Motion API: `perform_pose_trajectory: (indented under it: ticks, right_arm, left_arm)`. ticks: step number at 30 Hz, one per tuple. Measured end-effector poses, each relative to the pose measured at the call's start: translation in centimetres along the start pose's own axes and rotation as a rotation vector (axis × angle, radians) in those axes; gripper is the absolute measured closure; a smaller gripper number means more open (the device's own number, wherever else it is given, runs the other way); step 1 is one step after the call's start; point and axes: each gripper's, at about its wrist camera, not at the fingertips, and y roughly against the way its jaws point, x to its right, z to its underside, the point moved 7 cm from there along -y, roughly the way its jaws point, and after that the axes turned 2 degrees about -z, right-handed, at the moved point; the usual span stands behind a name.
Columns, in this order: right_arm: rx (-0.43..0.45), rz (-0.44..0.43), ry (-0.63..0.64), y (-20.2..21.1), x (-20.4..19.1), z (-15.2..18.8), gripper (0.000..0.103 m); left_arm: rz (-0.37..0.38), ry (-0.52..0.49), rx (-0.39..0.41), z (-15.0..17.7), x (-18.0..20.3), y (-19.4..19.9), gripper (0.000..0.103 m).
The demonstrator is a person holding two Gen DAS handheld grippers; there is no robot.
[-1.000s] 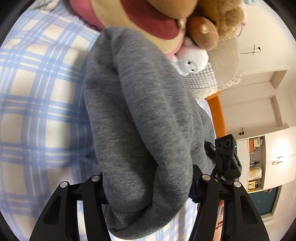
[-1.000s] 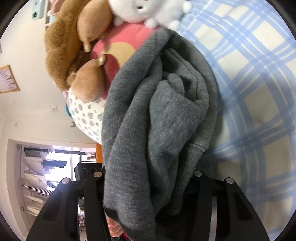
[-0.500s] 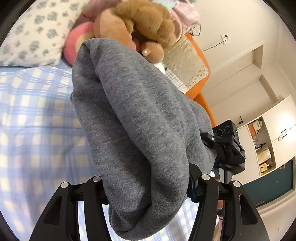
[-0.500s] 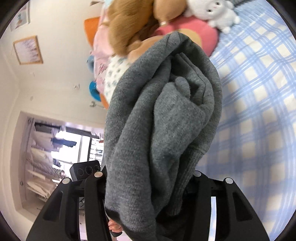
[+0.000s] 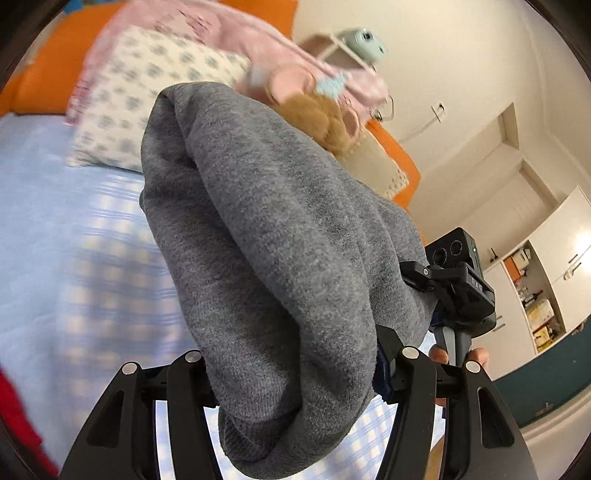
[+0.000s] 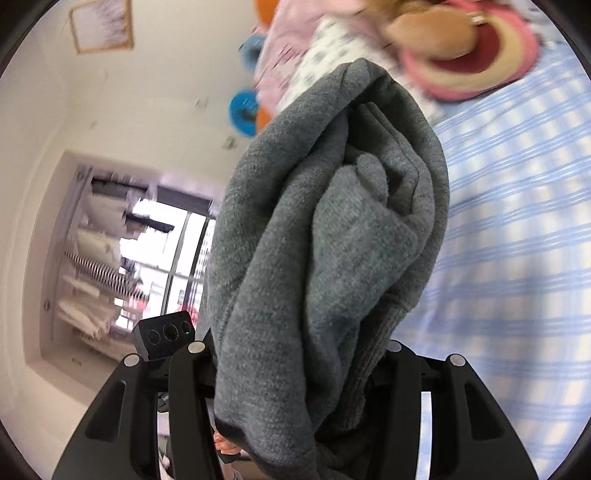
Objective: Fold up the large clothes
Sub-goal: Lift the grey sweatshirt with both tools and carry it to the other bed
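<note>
a red cloth edge [image 5: 18, 417] sits at far left of the left wrist view, then a blue checked bedsheet [image 5: 74, 258] with a spotted pillow [image 5: 147, 96] and pink bedding [image 5: 221, 33] against an orange headboard [image 5: 48, 74]. in the middle, a bunched grey sweatshirt [image 5: 266, 258] is lifted clear above the bed, a thick wad of it pinched in the left gripper [image 5: 295, 369]. to the right, a brown plush toy [image 5: 325, 118], then the right gripper [image 6: 295, 354], its jaws also clamped on a thick wad of the same garment, then white cupboards [image 5: 554, 258]. judging from the crumpled hanging cloth, no neat fold shows yet; spreading it flat and folding appear to remain.
</note>
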Motion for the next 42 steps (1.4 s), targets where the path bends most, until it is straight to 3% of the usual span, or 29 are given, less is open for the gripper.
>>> perform_pose_trajectory:
  ticks: [13,19,26,29,33,35,38,42]
  right_arm:
    - [-0.296,-0.125,0.088,-21.6,-12.3,13.7,0.053]
    - [-0.426,-0.164,0.114,-31.7,-15.5,19.8,0.053]
    - [-0.504,-0.18,0.139,-37.9,-14.9,25.4,0.053]
    - [-0.527,-0.141,0.155,-39.2,-12.9,27.2,0.053]
    - [-0.56,-0.005,0.19,-40.5,-8.0,30.0,0.052]
    - [-0.59,0.063,0.172,-41.2,-5.1,31.5,0.05]
    - [-0.594,0.038,0.098,-41.9,-2.8,32.9,0.046]
    - [-0.565,0.037,0.153,-42.1,-2.7,33.1,0.041]
  left_arm:
    - [-0.221,0.155,0.192,7.0,-15.9,26.0,0.042]
    - [-0.279,0.242,0.272,10.8,-23.5,34.3,0.042]
    - [-0.319,0.256,0.302,15.1,-29.1,37.5,0.042]
    - [-0.3,0.285,0.291,17.9,-31.5,35.4,0.042]
    - [-0.253,0.361,0.255,22.6,-35.8,31.3,0.042]
    - [-0.223,0.379,0.273,24.2,-37.5,30.5,0.038]
    - [-0.16,0.399,0.315,25.7,-39.1,30.3,0.036]
    - [-0.156,0.387,0.326,26.0,-39.7,30.1,0.035]
